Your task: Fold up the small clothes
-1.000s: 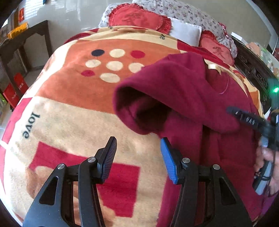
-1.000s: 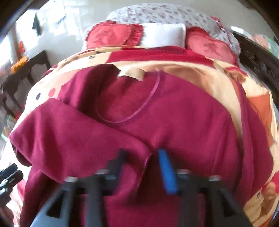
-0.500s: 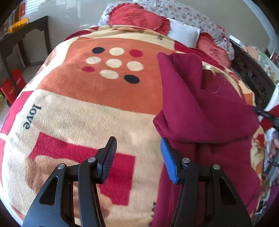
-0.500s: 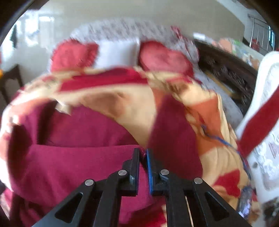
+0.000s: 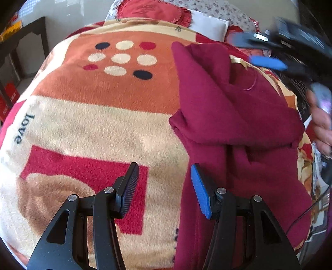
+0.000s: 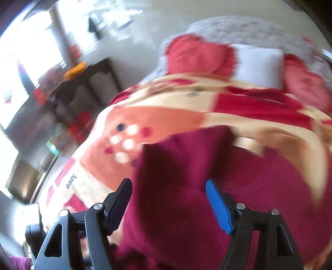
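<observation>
A dark red sweater (image 5: 238, 124) lies on the patterned blanket (image 5: 93, 124) of a bed, its left sleeve folded across the chest. A beige neck label (image 5: 238, 60) shows at its collar. My left gripper (image 5: 164, 187) is open and empty, hovering over the blanket at the sweater's left edge. My right gripper (image 6: 168, 199) is open and empty above the sweater (image 6: 207, 207); that view is blurred by motion. The right gripper also shows blurred in the left wrist view (image 5: 267, 54), high above the collar.
Red cushions (image 5: 153, 10) and a white pillow (image 5: 209, 26) lie at the head of the bed. A dark wooden table (image 5: 22, 37) stands to the left. A dark carved bed frame (image 5: 300, 89) runs along the right. A hand (image 5: 321, 128) shows at the right.
The right gripper pulled the sleeve across the sweater, let go, opened, and rose toward the collar. The left gripper stayed open and shifted slightly.
</observation>
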Tool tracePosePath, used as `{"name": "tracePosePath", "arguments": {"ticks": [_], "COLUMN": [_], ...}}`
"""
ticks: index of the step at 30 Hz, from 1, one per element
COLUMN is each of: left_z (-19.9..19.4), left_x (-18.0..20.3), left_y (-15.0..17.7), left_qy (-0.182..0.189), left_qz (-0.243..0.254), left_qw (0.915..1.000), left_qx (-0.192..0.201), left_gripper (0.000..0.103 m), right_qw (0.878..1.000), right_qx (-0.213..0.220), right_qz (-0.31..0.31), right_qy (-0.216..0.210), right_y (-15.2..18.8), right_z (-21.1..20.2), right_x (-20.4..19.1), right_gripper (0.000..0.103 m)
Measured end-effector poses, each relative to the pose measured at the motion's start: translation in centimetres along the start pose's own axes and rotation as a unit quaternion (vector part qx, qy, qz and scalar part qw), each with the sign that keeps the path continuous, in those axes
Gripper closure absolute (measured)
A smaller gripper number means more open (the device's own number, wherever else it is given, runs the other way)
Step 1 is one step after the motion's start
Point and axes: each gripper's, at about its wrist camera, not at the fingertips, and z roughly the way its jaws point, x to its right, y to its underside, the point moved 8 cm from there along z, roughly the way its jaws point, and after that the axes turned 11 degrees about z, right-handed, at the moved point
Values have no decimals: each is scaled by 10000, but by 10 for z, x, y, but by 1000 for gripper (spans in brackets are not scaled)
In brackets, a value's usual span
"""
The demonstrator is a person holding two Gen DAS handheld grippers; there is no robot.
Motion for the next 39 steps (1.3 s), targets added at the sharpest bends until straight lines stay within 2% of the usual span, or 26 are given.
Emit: {"name": "tracePosePath", "arguments": {"ticks": [3, 5, 6, 7, 8, 10, 12, 16, 18, 20, 22, 24, 25, 28, 29, 31, 34, 39], "left_z": [5, 8, 8, 8, 4, -10, -25, -43, -43, -39, -33, -28, -26, -20, -20, -19, -8, 13], "left_x": [-4, -7, -9, -10, -15, -27, -41, -64, -76, -80, -84, -82, -80, -77, -77, -80, -83, -86], "left_y": [1, 2, 2, 3, 3, 2, -2, -7, -7, -7, -7, -9, -10, -19, -25, -35, -46, -47], "left_qy": [38, 86, 129, 151, 161, 142, 88, -74, -198, -277, -239, -201, -188, -236, -301, -415, -546, -762], "left_qz": [-106, -172, -201, -215, -273, -438, -578, -745, -795, -859, -926, -938, -914, -813, -797, -791, -778, -741], "left_qw": [9999, 9998, 9997, 9997, 9995, 9985, 9970, 9946, 9943, 9942, 9942, 9944, 9946, 9952, 9948, 9937, 9936, 9938], "left_qx": [10, -2, -4, 5, 64, 296, 507, 720, 685, 587, 494, 454, 456, 499, 562, 670, 604, 332], "left_gripper": [51, 51, 51, 51, 51, 51, 51, 51, 51, 51, 51, 51, 51, 51, 51, 51, 51, 51], "right_qw": [9987, 9951, 9930, 9911, 9896, 9907, 9919, 9894, 9878, 9877, 9858, 9850, 9866, 9942, 9978, 9994, 9961, 9917], "right_qx": [-439, -914, -1077, -1182, -1259, -1212, -1090, -840, -851, -1046, -1330, -1288, -1154, -600, -357, -149, -262, -625], "right_qz": [-255, -360, -443, -535, -621, -610, -569, -319, -176, -58, 129, 280, 290, 113, 8, -239, -765, -1085], "right_qy": [53, 106, 207, 290, 314, 122, -332, -1138, -1295, -1159, -1020, -1109, -1114, -890, -554, -199, 345, 301], "right_y": [-3, 2, 6, 8, 12, 7, -4, -29, -35, -30, -22, -18, -20, -25, -28, -26, -9, 18], "right_z": [51, 90, 103, 112, 118, 120, 113, 110, 126, 147, 158, 151, 139, 83, 63, 43, 37, 50], "right_x": [-21, -29, -30, -31, -30, -39, -52, -77, -82, -72, -61, -56, -51, -25, -10, 8, 32, 44], "right_gripper": [32, 32, 37, 66, 88, 90, 92, 92, 92, 91, 87, 60, 56, 55, 55, 55, 55, 55]}}
